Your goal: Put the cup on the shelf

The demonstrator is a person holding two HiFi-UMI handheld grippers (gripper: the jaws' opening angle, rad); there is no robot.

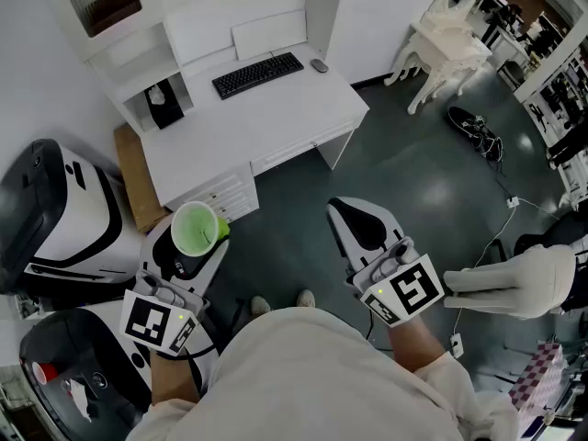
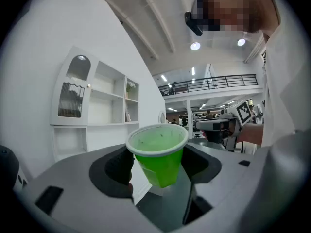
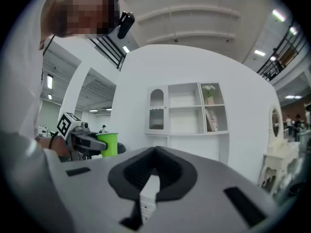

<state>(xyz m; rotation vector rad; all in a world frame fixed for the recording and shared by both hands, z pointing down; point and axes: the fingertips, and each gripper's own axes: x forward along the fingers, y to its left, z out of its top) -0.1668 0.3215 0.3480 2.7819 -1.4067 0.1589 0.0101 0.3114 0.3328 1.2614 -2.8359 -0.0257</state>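
Clearly mid-carry: the left gripper clamps the green plastic cup; the right gripper is closed, empty; the white shelf unit stands well apart, so placing remains.

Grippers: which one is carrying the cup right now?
The left gripper: the green cup sits clamped between its jaws. The right gripper has its jaws closed on nothing.

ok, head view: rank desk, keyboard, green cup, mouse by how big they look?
1. desk
2. keyboard and cup: about alike. The keyboard is longer, the cup is rounder and much nearer the camera, so I won't rank them.
3. mouse
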